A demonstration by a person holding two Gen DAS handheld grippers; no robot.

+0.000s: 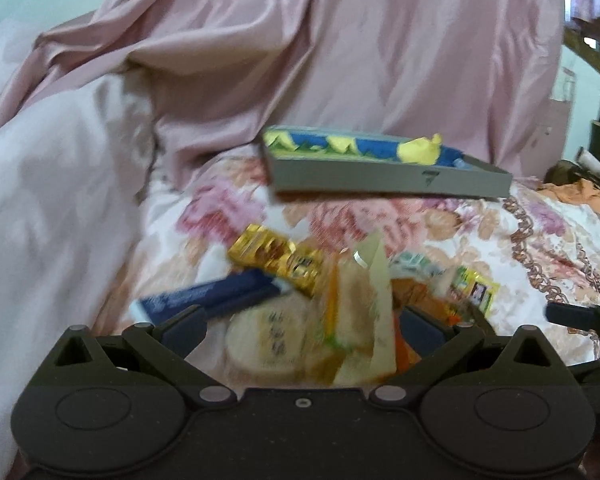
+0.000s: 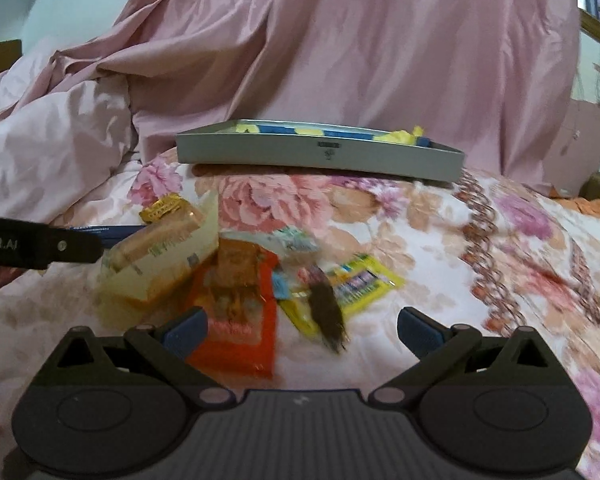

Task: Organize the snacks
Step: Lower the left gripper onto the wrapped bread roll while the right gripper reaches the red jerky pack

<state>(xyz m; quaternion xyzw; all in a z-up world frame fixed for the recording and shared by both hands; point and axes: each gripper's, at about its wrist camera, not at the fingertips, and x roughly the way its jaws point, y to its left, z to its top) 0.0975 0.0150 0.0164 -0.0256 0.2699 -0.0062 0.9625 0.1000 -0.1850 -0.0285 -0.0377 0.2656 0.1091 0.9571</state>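
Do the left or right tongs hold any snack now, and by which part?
Neither holds anything: left tongs open above the snack pile, right tongs open over the orange packet.

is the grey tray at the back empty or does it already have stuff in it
Not empty: the grey tray already holds blue and yellow packets showing above its rim.

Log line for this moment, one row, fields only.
left gripper: open over sandwich pack | right gripper: open, empty, above orange packet | grey tray: on bed, behind snacks

Snack pile [image 1: 320, 304] motion-blurred, wrapper print illegible, grey tray [image 2: 320, 156] contents mostly hidden behind its near wall, bedspread [image 2: 500, 240] cut off at right frame edge.
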